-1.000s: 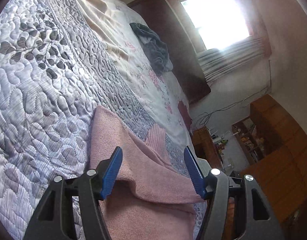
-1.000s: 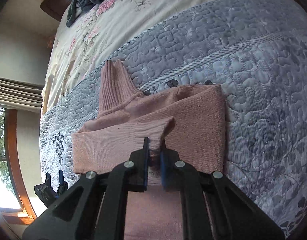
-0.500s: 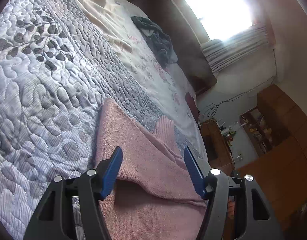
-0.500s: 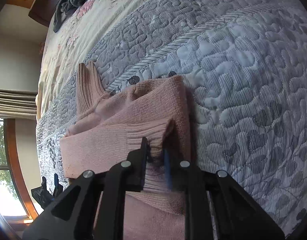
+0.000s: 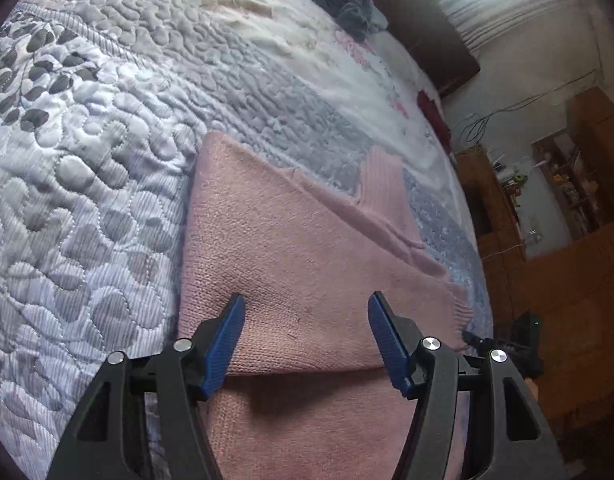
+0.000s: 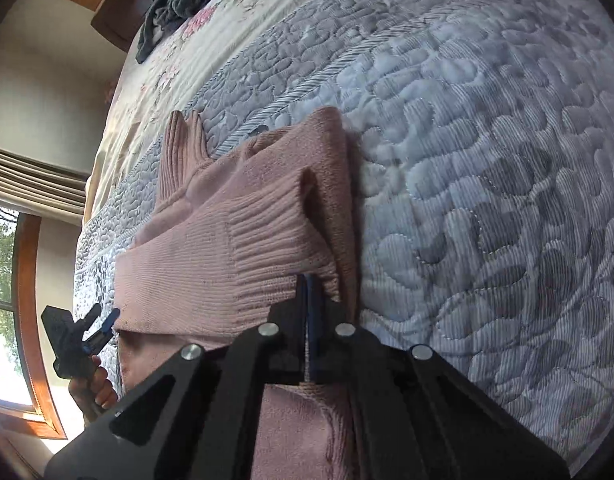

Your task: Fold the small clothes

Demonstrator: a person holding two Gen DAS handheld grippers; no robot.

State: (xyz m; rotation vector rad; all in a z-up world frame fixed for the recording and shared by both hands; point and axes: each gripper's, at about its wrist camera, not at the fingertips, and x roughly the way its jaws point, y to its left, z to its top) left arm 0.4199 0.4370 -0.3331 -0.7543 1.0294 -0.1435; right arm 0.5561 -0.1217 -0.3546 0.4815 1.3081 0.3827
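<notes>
Pink sweater [image 6: 235,248] cuff between closed right tongs [image 6: 309,280].

We had matte black frames on both the left gripper [image 5: 305,336] and the right gripper [image 6: 309,300], ribbed blue finger pads [image 5: 227,340], plus silver screws [image 5: 431,343] everywhere.

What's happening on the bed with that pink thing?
A person is folding a pink sweater on a quilted bed, using a hand-held gripper in each hand. The right gripper is shut on the ribbed cuff of a sleeve, which lies folded across the body. The left gripper is open, its fingers over the sweater but gripping nothing. The ribbed collar points up the bed.
</notes>
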